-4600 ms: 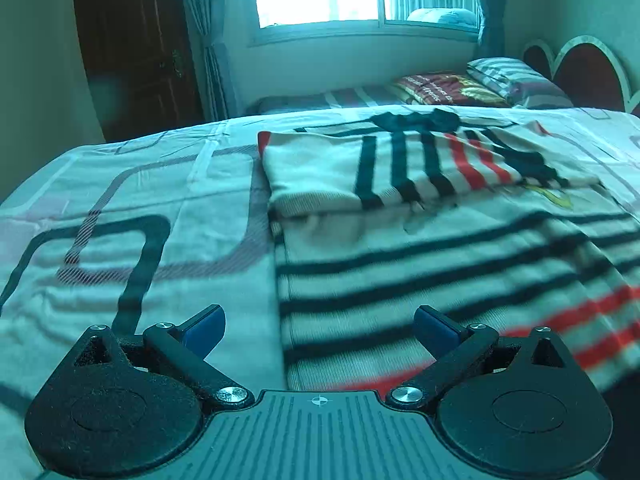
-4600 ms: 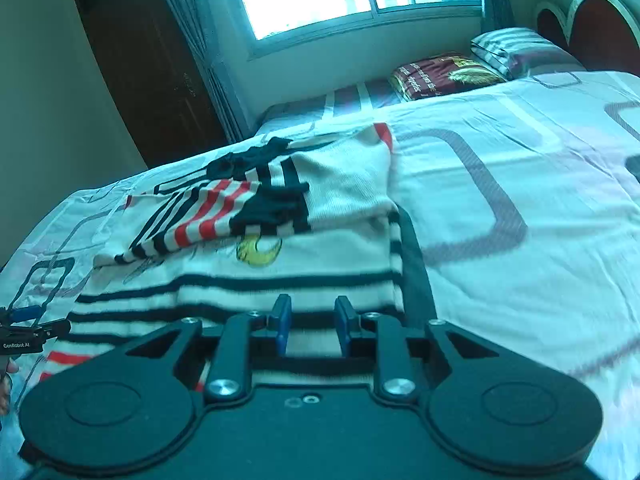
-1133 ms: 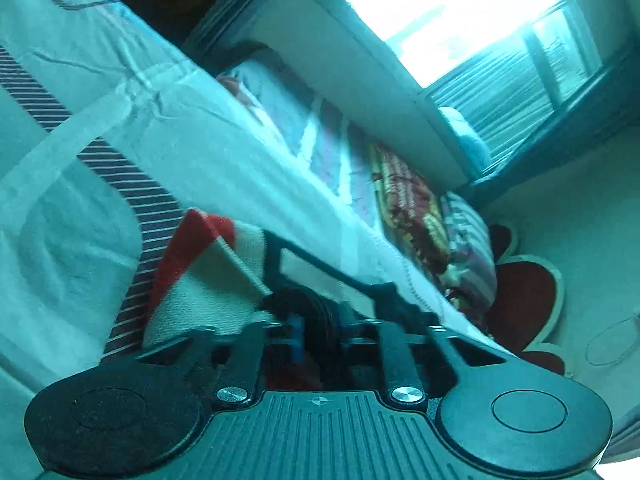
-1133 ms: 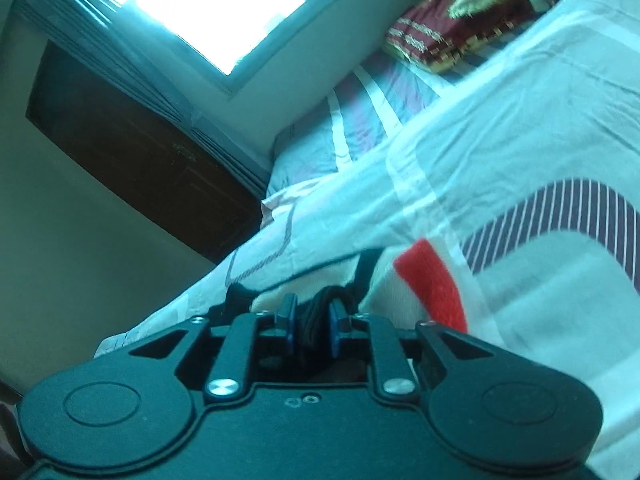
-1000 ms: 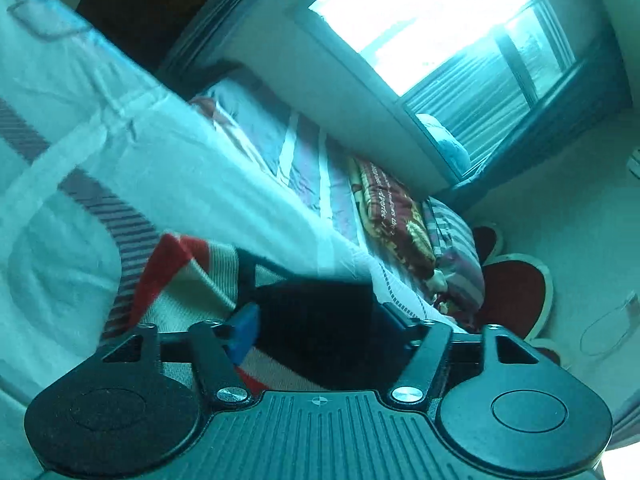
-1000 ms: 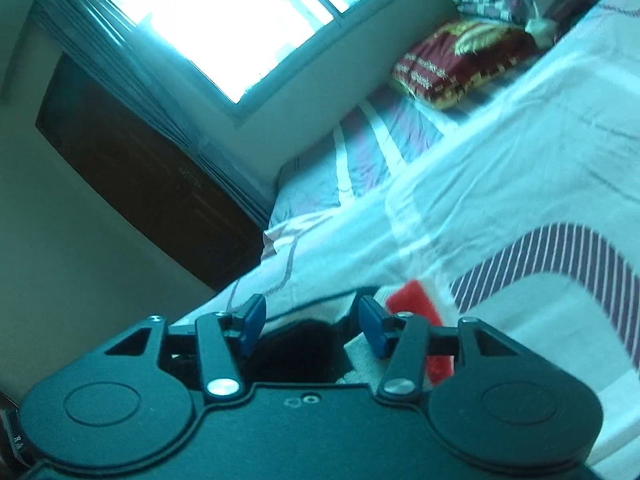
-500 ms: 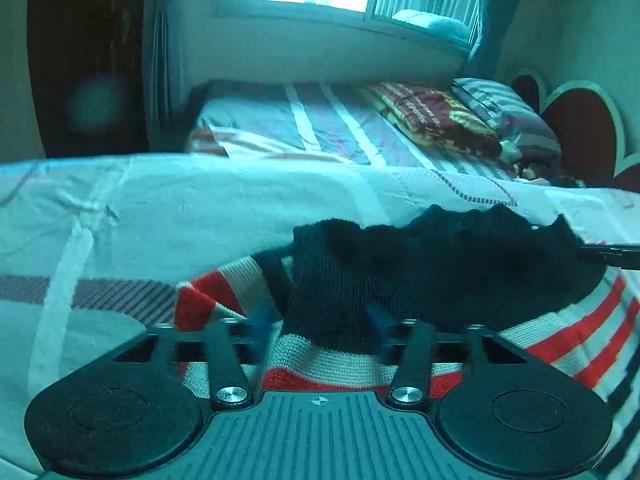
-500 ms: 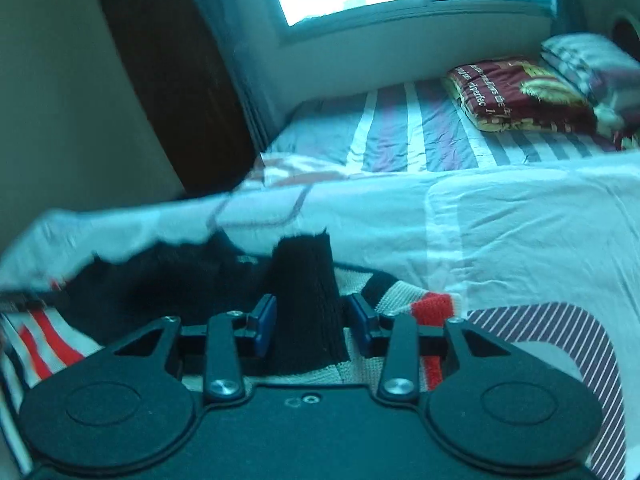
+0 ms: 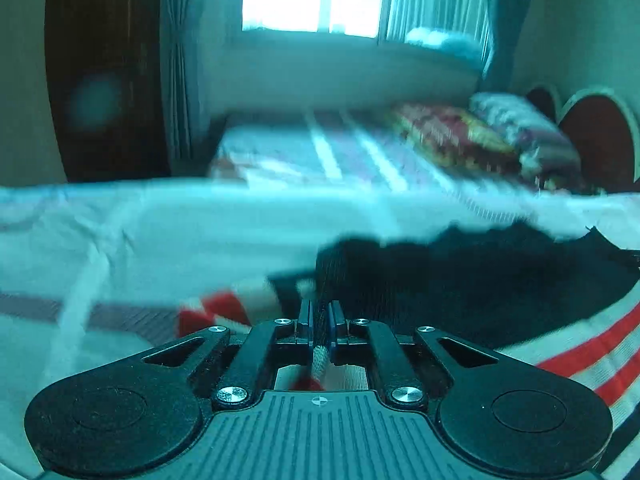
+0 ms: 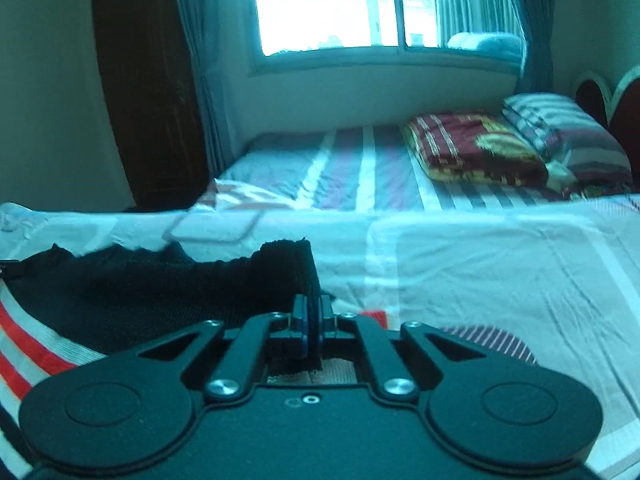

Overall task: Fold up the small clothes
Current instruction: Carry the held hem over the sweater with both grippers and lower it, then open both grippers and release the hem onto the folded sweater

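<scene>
Left gripper [image 9: 320, 314]: the jaws have just been closing and now stand nearly together, pinching a thin fold of the sweater [image 9: 460, 280] between the blue pads [image 9: 305, 316]; a strip of pale knit shows in the slot just behind them. Right gripper [image 10: 313, 314]: the jaws have likewise just been closing and now clamp the black ribbed edge of the same sweater [image 10: 160, 288], which stands up as a short dark ridge directly ahead of the blue pads [image 10: 301, 316].

The sweater lies on the near bed. In the left wrist view its black band spreads to the right of the gripper, with red and white stripes below it at the right and a red-and-white corner at the left. In the right wrist view the black band runs to the left of the gripper, with red, white and dark stripes at the lower left and a small red patch just right of the jaws.

Under the sweater is a white bedsheet [image 10: 500, 264] with grey outlined shapes and a patch of fine stripes. Beyond the near bed stands a second bed [image 10: 360, 168] with a striped cover, bearing a dark red patterned blanket [image 10: 472, 148] and, touching it at the right, a striped pillow [image 10: 568, 132]. At the far wall are a bright window [image 10: 332, 4], curtains [image 10: 200, 60] and a dark wooden door [image 10: 148, 80]. The left wrist view is blurred.
</scene>
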Tool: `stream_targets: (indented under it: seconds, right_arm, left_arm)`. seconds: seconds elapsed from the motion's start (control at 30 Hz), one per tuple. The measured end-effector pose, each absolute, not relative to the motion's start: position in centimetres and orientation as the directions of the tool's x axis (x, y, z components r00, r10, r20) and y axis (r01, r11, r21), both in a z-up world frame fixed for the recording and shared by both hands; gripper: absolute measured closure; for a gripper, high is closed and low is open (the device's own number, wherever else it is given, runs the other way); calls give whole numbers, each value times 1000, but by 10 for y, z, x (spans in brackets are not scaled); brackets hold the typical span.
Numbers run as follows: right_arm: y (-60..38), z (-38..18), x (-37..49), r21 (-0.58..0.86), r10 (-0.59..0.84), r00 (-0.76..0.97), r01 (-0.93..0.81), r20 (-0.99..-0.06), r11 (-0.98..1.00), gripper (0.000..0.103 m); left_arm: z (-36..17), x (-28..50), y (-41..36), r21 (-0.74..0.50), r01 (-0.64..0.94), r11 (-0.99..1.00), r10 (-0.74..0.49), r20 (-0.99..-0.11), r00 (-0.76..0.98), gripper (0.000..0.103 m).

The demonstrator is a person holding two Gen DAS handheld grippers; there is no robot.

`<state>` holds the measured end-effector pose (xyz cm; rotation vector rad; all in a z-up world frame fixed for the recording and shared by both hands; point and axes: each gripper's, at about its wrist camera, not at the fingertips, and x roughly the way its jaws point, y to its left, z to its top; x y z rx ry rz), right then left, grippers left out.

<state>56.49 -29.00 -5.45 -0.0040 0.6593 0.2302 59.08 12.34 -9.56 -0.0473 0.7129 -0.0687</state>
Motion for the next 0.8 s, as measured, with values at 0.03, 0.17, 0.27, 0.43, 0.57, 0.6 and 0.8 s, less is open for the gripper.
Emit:
stream_targets:
  seconds: [0.03, 0.17, 0.27, 0.43, 0.57, 0.6, 0.8]
  right_arm:
    - [-290, -58, 567, 70, 207, 759, -210, -617, 975, 98]
    - [-295, -47, 562, 81, 193, 759, -183, -622, 980, 90]
    - [-290, -27, 532, 13, 175, 817, -201, -550, 979, 52]
    - [-225, -23, 507, -10, 351, 784, -414, -512, 910, 60]
    - [-174, -40, 526, 10, 376, 721, -456, -581, 890, 69]
    - [-169, -44, 529, 12, 385, 702, -473, -600, 881, 68]
    - [-207, -53, 531, -101, 266, 729, -417, -631, 903, 69]
  left_arm:
    - [-95, 592, 123, -56, 46, 997, -71, -650, 756, 96]
    - [-86, 581, 122, -21, 13, 1000, -23, -634, 773, 60]
    - [-62, 543, 119, -3, -25, 1000, 20, -501, 865, 30]
    - [-56, 542, 43, 54, 188, 981, -132, -527, 840, 30]
    - [-65, 553, -3, 11, 279, 960, -221, -581, 783, 30]
    - [-70, 555, -9, 13, 285, 958, -219, -607, 764, 30]
    - [-84, 540, 38, 15, 218, 976, -163, -614, 772, 8]
